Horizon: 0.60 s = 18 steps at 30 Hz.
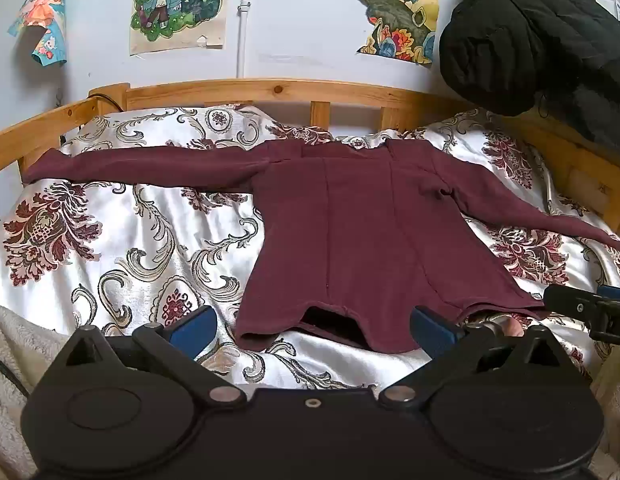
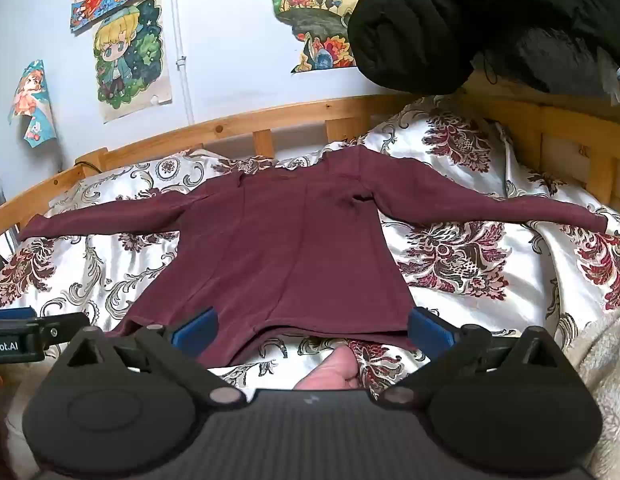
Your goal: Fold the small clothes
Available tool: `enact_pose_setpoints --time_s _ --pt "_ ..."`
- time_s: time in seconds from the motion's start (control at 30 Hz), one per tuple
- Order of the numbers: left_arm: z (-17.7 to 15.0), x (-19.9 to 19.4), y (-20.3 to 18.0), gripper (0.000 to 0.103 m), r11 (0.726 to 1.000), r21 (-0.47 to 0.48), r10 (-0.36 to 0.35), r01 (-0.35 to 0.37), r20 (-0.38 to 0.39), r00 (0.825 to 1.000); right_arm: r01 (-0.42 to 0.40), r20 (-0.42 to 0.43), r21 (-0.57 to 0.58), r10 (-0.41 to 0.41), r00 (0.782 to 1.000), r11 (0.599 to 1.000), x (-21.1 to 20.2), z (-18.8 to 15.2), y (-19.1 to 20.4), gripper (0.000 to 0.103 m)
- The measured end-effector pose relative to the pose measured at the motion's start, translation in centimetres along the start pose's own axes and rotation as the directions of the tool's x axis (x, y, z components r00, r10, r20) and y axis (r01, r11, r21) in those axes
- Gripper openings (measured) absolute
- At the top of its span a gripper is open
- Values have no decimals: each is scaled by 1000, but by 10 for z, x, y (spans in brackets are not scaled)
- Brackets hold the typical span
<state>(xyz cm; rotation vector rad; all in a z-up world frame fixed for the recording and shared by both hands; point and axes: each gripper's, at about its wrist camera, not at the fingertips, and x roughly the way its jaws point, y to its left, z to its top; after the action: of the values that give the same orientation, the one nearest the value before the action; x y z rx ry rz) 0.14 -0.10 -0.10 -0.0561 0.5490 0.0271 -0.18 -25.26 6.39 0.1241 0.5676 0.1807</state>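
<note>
Nearest in the left wrist view, the black left gripper (image 1: 313, 326) with blue pads stands with its jaws spread wide and nothing between them, hovering just above the near hem of the garment. In the right wrist view the black right gripper (image 2: 313, 326) is likewise spread wide and empty, its blue fingers (image 2: 427, 326) over the hem's corners, and part of a hand (image 2: 333, 368) shows beneath it. The maroon long-sleeved shirt (image 1: 349, 236) lies flat on the white satin bedspread with dark red floral pattern (image 1: 110, 240), both sleeves stretched out sideways. Behind it runs the light wooden bed rail (image 1: 270, 90). A black quilted jacket (image 1: 529, 40) hangs at the far right, and colourful cartoon drawings (image 1: 178, 4) are stuck to the white wall.
</note>
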Motion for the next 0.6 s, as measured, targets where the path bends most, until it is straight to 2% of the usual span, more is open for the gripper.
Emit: enact_pose_setpoints --time_s 0.6 --pt "0 0 -1 102 1000 0 0 0 0 1000 -4 -5 11 4 1000 1000 0 1 -1 103"
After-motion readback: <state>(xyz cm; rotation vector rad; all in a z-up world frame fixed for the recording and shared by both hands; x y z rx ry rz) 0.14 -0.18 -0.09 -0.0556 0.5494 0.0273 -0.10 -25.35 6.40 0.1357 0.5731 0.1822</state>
